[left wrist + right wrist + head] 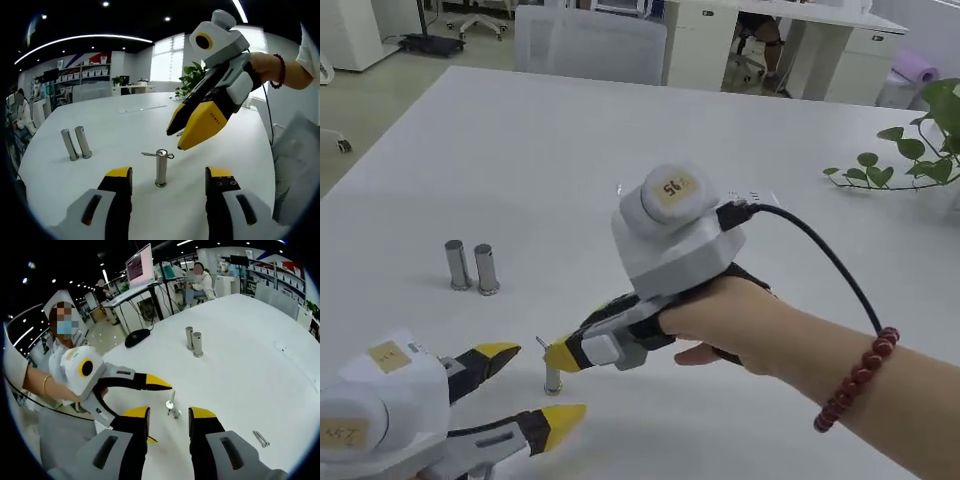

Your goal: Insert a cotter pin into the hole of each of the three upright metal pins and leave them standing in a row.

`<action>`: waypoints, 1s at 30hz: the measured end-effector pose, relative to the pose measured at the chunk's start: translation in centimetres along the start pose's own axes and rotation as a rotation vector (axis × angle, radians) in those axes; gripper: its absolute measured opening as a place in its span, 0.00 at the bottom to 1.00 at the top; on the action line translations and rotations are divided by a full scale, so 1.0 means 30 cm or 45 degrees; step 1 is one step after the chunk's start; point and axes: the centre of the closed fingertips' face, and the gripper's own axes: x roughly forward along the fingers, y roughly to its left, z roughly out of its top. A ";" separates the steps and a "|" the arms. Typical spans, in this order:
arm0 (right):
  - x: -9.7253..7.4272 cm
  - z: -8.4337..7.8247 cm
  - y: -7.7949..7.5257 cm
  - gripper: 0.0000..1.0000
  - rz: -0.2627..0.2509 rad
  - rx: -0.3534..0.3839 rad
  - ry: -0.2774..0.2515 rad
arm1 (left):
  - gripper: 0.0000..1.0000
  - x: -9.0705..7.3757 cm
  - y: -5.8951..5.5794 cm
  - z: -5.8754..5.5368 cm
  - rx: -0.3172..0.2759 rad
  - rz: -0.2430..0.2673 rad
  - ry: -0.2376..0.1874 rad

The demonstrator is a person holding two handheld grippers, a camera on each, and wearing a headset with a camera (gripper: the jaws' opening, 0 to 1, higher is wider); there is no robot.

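White table top (570,150) runs broad and bare from its left edge to its far edge, with open surface on every side of the work. At lower left the left gripper (530,385), its body cut off by the frame, holds its yellow-tipped jaws wide apart with nothing gripped. Two bare metal pins (457,265) stand upright just beside each other, well apart from both grippers. The third pin (161,167) stands ahead of the spread jaws in the left gripper view, with a cotter pin (150,154) lying crosswise through its top hole. In the head view its upper part is partly hidden behind the right gripper (563,357). That gripper, held in a hand (730,320), slants down toward the pin with its jaws slightly parted, holding nothing. Whether a tip touches the pin cannot be told. A black cable (830,262) arcs from its housing. Loose cotter pins (260,438) lie small and blurred on the table. A plant (905,165) is cut off at the right edge.
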 end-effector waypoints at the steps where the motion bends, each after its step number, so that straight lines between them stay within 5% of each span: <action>1: 0.004 0.005 0.002 0.32 0.003 -0.008 -0.010 | 0.60 -0.001 -0.002 -0.003 -0.004 -0.006 0.000; 17: 0.082 -0.001 0.004 0.28 0.004 -0.077 -0.028 | 0.75 -0.056 -0.020 -0.003 -0.019 -0.018 0.005; 30: 0.111 -0.012 -0.009 0.12 -0.011 -0.168 -0.011 | 0.76 -0.081 -0.034 0.018 -0.032 -0.024 -0.016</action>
